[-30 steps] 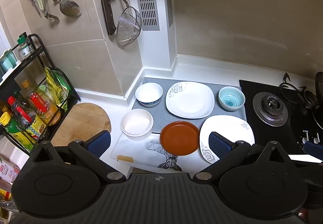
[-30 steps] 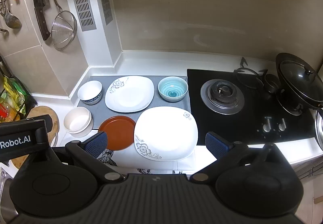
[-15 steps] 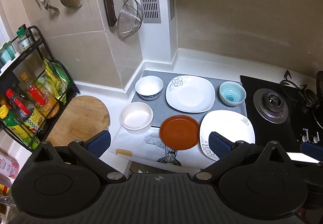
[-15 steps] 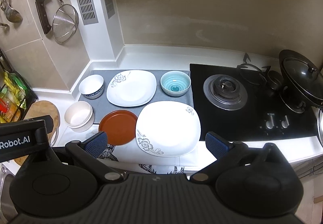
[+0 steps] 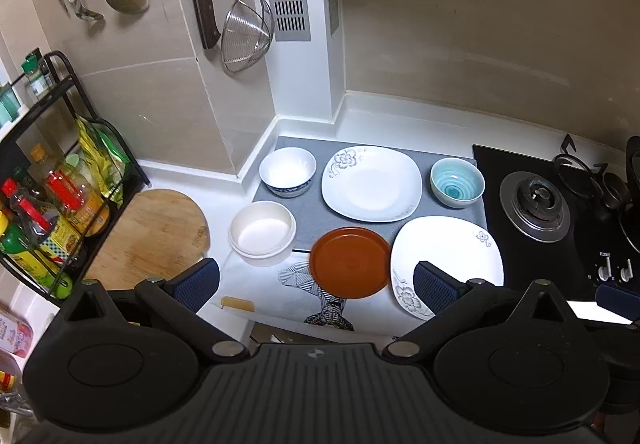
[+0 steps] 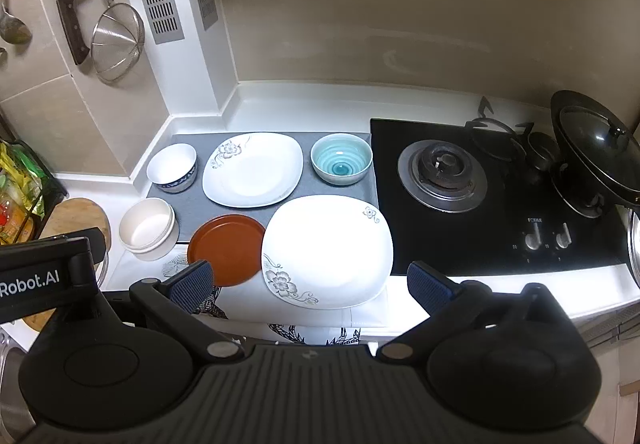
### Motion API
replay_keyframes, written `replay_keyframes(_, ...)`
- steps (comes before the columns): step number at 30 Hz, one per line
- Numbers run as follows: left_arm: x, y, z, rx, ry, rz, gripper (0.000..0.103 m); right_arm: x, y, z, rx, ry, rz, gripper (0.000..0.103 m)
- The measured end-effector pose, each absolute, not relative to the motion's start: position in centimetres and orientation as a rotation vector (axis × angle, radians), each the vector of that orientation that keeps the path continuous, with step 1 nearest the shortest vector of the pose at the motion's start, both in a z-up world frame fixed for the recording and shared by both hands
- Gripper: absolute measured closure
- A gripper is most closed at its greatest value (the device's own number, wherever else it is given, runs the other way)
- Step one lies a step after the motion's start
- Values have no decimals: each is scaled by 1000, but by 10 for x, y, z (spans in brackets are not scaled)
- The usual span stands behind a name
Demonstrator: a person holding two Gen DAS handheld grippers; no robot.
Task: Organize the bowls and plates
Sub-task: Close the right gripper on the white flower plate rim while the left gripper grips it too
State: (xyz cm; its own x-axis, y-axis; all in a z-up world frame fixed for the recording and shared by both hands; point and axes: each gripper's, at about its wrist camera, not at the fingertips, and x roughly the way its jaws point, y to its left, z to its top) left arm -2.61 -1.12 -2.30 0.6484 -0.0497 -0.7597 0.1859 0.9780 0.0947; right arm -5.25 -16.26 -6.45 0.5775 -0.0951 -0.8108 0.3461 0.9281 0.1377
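Observation:
On the counter lie two white floral square plates, one far (image 5: 372,183) (image 6: 253,169) and one near (image 5: 448,259) (image 6: 327,250). A brown round plate (image 5: 350,262) (image 6: 226,249) lies left of the near one. A white bowl with a blue base (image 5: 287,171) (image 6: 172,167), a cream bowl (image 5: 262,228) (image 6: 148,229) and a teal bowl (image 5: 457,182) (image 6: 341,158) stand around them. My left gripper (image 5: 316,284) is open and empty above the brown plate's near edge. My right gripper (image 6: 310,284) is open and empty over the near white plate.
A grey mat (image 5: 304,212) lies under the far dishes. A black gas stove (image 6: 480,180) with a lidded wok (image 6: 592,148) is at the right. A round wooden board (image 5: 152,232) and a bottle rack (image 5: 52,180) are at the left. Utensils and a strainer (image 5: 246,30) hang on the wall.
Both grippers have dipped slightly toward the counter, so the dishes sit a bit higher in view. Nothing on the counter moved. Both grippers stay open.

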Motion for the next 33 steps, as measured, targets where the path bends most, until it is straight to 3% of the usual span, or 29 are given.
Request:
replay_keyframes(12,0,-25,-49,186,896,-159,0,-29,-174,-90,274,953,-263,0)
replay_keyframes(18,25,-47,-94,233,962,-152,0,-12,-192,-147,339,958,-223,0)
replay_keyframes(22,45,-54,-134,168,950,-271,0,-16,-216,-191,405,833,-146,0)
replay_keyframes(25,61,-43,-174,35,856,-415,13,-21,-248,-230,511,778,-93,0)
replay_keyframes(26,67,-39,-187,2,855,-454,13,-23,-259,-242,548,778,-87,0)
replay_keyframes(31,110,-43,-241,-61,1084,-550,14,-32,-299,-278,622,750,-74,0)
replay_keyframes(33,129,-44,-263,-128,1195,-567,34,-32,-311,-287,679,751,-37,0)
